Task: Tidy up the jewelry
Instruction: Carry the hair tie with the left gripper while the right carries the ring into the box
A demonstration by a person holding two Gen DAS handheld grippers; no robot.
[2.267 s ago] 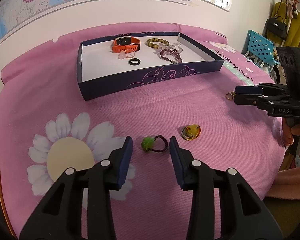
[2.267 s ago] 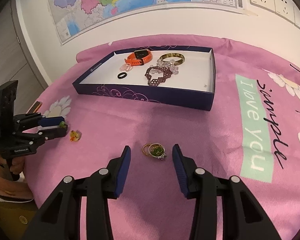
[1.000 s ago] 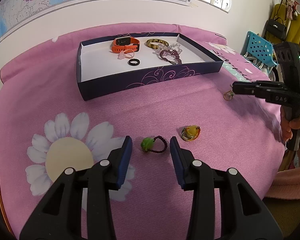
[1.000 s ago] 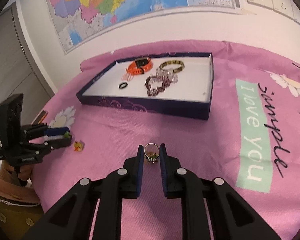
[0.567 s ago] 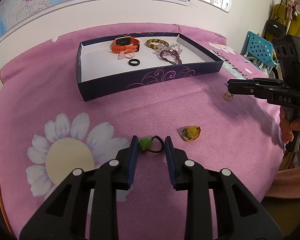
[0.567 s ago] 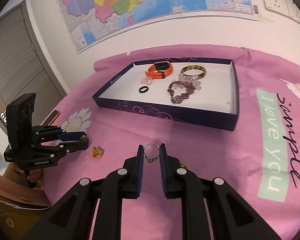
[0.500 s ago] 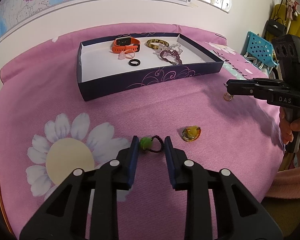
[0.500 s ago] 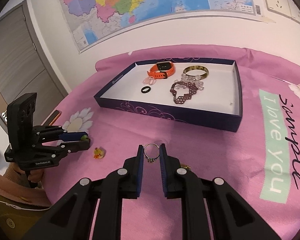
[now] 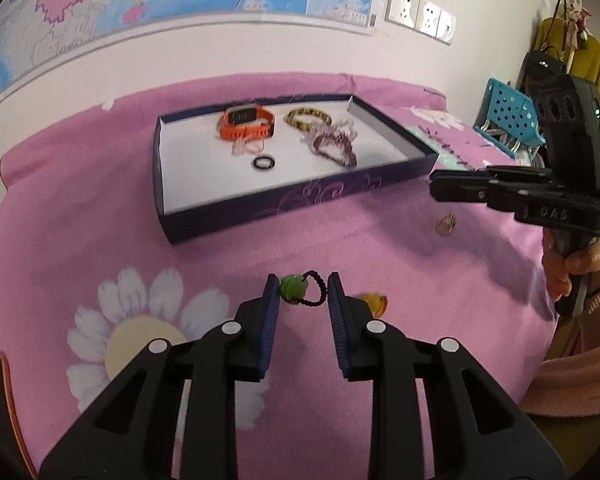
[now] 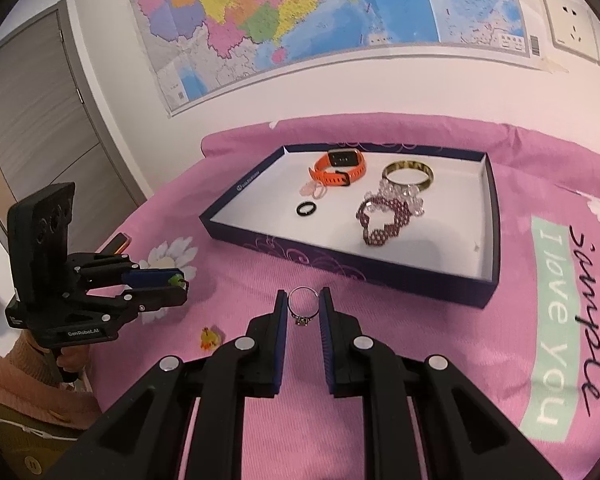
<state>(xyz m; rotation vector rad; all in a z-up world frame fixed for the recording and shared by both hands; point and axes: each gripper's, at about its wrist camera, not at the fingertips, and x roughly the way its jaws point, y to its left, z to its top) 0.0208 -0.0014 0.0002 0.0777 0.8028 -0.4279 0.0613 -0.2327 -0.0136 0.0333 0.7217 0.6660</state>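
While the left gripper (image 9: 299, 295) has just closed its jaws on the green-bead cord ring (image 9: 300, 290), near the box (image 9: 300, 204), a thin pinch could drop it | right wrist: right gripper (image 10: 303, 307) pinches the silver ring (image 10: 303, 306) above the pink cloth (image 10: 440, 320), which could twist free.
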